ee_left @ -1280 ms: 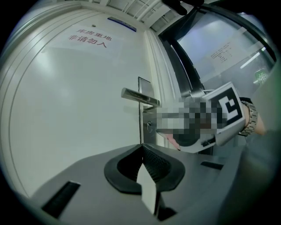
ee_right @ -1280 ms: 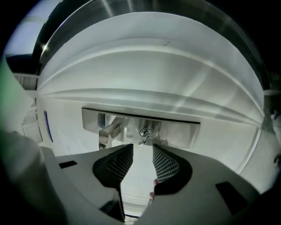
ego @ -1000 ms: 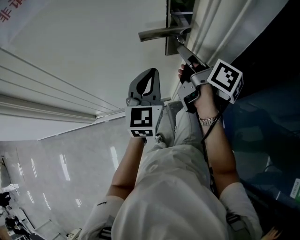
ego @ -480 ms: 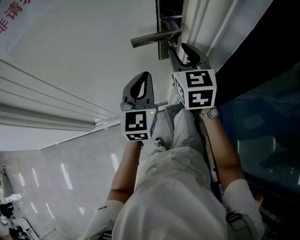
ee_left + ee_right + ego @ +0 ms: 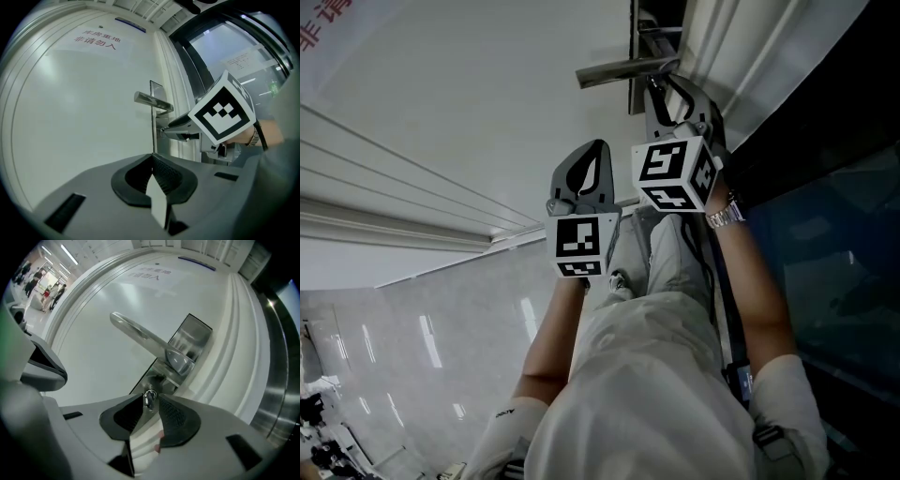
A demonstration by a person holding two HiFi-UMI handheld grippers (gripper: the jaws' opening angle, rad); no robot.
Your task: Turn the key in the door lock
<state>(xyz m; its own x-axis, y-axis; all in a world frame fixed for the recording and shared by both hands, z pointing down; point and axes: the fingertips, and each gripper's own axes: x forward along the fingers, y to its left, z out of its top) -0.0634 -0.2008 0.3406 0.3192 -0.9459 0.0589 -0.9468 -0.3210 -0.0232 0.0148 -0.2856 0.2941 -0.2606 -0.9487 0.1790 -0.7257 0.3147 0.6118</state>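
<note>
Right gripper (image 5: 661, 94), fingers (image 5: 655, 105) just closing, points at the lock plate (image 5: 635, 98) below the door handle (image 5: 619, 69), left gripper (image 5: 598, 146) alongside

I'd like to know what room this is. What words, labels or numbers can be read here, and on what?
"库房重地" over "非请勿入": red lettering on the white door.
Paper sheet behind the glass: its print is too small to read.
Nothing else is readable.
</note>
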